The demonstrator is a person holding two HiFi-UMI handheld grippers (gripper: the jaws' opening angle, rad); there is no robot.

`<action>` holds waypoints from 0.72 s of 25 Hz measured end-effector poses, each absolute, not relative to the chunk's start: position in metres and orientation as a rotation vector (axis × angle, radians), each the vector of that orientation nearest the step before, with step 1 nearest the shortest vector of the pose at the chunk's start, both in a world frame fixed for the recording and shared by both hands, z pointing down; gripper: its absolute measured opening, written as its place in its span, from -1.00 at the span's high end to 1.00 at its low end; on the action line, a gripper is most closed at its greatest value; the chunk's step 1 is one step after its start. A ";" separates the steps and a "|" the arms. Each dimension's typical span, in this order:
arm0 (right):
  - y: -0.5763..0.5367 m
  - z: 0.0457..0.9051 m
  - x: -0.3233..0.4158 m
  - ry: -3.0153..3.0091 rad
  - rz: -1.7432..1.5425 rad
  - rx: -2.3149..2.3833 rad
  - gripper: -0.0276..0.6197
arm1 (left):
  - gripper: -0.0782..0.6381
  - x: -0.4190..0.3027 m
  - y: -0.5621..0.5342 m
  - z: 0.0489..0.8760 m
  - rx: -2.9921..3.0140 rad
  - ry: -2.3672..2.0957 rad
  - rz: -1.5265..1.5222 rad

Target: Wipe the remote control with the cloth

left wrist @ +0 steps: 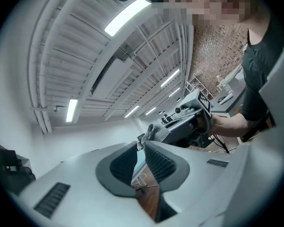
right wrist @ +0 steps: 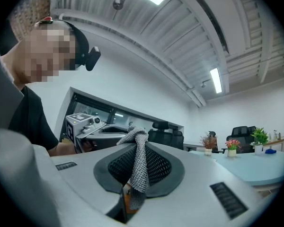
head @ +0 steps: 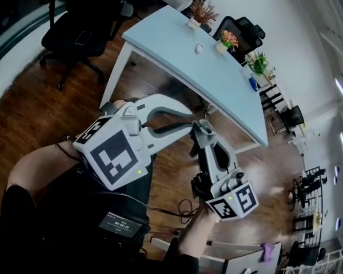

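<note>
Both grippers hang in the air over the wooden floor, short of the light blue table (head: 171,39). My right gripper (head: 206,141) is shut on a grey knitted cloth (head: 204,131); in the right gripper view the cloth (right wrist: 139,167) is pinched between the dark pads and bunches above the tips of that gripper (right wrist: 138,148). My left gripper (head: 190,124) reaches in from the left, tips just beside the cloth. In its own view the left gripper (left wrist: 142,145) is shut with nothing between the pads. The cloth (left wrist: 156,132) shows just beyond. No remote control is in view.
On the table stand three potted plants (head: 203,10) (head: 228,39) (head: 257,61), a small white object (head: 198,48) and a blue one (head: 252,83). Black office chairs (head: 80,33) (head: 240,30) flank the table. Cables lie on the floor (head: 186,210).
</note>
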State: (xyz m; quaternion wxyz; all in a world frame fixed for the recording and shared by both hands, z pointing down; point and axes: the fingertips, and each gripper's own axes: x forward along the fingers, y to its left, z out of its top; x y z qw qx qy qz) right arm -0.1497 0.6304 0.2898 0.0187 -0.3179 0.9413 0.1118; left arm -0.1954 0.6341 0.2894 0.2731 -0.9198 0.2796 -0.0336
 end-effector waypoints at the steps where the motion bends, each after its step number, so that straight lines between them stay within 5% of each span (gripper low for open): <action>1: 0.643 0.288 -0.152 2.923 0.353 -0.981 0.83 | 0.67 -0.197 0.646 0.289 -2.474 0.753 -0.091; 18: 0.772 0.268 -0.177 2.903 0.456 -0.976 0.84 | 0.68 -0.221 0.763 0.289 -2.471 0.763 -0.117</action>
